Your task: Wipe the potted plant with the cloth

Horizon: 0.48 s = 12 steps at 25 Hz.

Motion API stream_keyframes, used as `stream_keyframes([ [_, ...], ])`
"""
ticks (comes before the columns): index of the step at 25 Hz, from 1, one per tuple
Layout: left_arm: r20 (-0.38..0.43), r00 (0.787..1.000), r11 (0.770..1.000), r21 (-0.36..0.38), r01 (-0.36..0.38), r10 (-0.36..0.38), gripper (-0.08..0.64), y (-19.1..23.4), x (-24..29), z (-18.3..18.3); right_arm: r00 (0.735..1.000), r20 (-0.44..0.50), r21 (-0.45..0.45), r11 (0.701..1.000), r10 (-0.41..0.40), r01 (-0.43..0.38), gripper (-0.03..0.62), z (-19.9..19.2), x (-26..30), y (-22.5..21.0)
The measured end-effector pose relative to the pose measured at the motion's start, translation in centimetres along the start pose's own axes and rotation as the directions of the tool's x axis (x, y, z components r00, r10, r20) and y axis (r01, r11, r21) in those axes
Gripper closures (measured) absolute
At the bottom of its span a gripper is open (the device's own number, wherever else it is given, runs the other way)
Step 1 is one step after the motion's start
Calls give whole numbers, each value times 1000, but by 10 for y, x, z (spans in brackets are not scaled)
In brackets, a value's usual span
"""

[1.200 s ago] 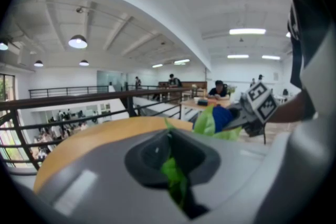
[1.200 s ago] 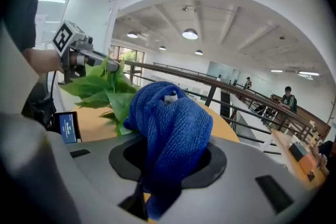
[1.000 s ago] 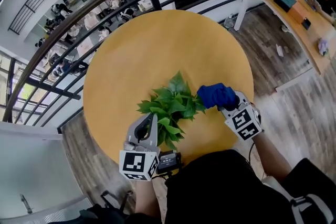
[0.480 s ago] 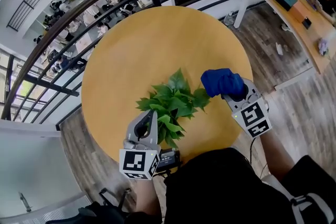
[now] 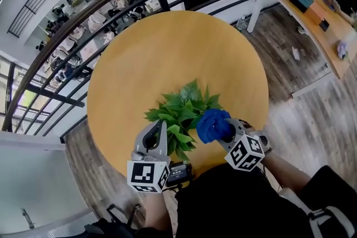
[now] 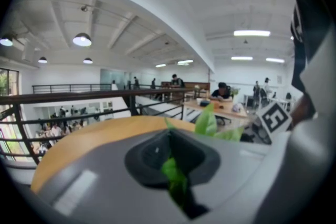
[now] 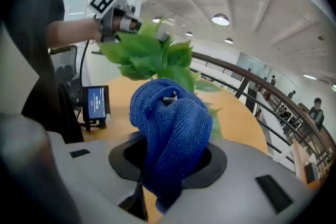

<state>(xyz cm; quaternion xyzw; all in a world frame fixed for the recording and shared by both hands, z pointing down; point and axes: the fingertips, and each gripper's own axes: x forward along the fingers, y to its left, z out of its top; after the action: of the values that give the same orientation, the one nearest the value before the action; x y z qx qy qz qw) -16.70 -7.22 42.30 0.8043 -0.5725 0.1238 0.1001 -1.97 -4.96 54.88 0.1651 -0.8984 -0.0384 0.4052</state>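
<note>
Two tools meet at the plant, which sits on the round yellow tabletop at about 6 o'clock, close to the edge nearest the person. Its leaves fan out wide, and the pot under them cannot be made out from the head view.

The left tool comes in at the plant's 7 o'clock. Its own view shows the jaws pressed together, pinching a green leaf that runs down the seam between them, with more leaves standing just beyond the tips.

The right tool sits at the plant's 4 o'clock. Its jaws are clamped on the blue cloth, which bunches up out of them in a thick, knotted wad of ribbed terry. In the head view the wad lies against the leaves on the plant's right side, and in the right gripper view it appears to touch the nearest leaf, though the wide lens makes that hard to judge.

Each tool carries a marker cube, the left and the right, printed with black-and-white square patterns and no letters.

A small device stands at the tabletop's 6 o'clock edge, beside the left cube. Its screen glows blue with lines of print too small to read.

A dark railing curves round the tabletop from 8 to 1 o'clock.
</note>
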Motion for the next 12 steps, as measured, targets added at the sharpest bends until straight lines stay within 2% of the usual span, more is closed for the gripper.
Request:
stream_keyframes([
  [4,2,1000,1000,2,-4,4,558,0,0,1,991,-124,10,999,48,-47,446,-48,14,17],
  [6,3,1000,1000,1,-6,6,558,1,-1,0,985,-171,31,999,36,-31,446,-68,15,12],
  [9,5,1000,1000,2,-3,3,558,1,0,0,973,-230,86,995,-34,55,446,-95,7,-14],
  [12,8,1000,1000,2,2,-2,558,0,0,-1,959,-250,163,970,-136,180,446,-111,-11,-56],
])
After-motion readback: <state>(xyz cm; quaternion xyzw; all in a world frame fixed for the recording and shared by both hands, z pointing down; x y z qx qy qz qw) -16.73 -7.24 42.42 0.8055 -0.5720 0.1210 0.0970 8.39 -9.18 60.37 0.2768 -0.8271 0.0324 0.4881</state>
